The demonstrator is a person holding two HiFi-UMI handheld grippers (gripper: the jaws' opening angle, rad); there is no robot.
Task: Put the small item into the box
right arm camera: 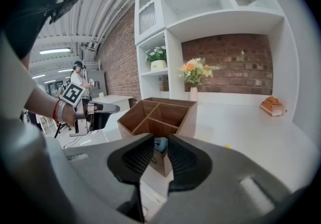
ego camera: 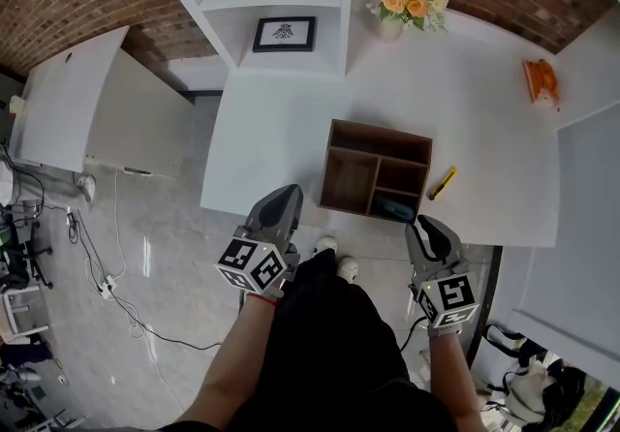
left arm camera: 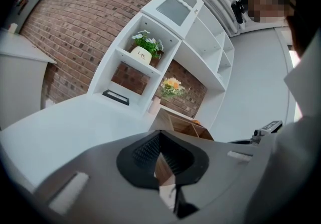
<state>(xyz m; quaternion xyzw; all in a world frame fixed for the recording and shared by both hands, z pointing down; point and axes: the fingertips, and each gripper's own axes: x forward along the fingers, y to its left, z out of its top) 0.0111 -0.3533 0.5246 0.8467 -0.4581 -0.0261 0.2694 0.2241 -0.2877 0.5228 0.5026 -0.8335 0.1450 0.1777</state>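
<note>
The yellow marker lies on the white table, just right of the wooden box and not touching it, right of centre in the head view. Its long axis runs on a slant, lower left to upper right. From my right gripper, held off the table's near edge, the marker sits a little up the frame and slightly to the right. My left gripper is well apart from it, on the far side of the box, so I judge the right one the natural choice for the pick. In the right gripper view the jaws stand a narrow gap apart with nothing between them and would need to spread wider. The left gripper's jaws meet at the tips, empty. A blue object already sits in the box's lower right compartment.
</note>
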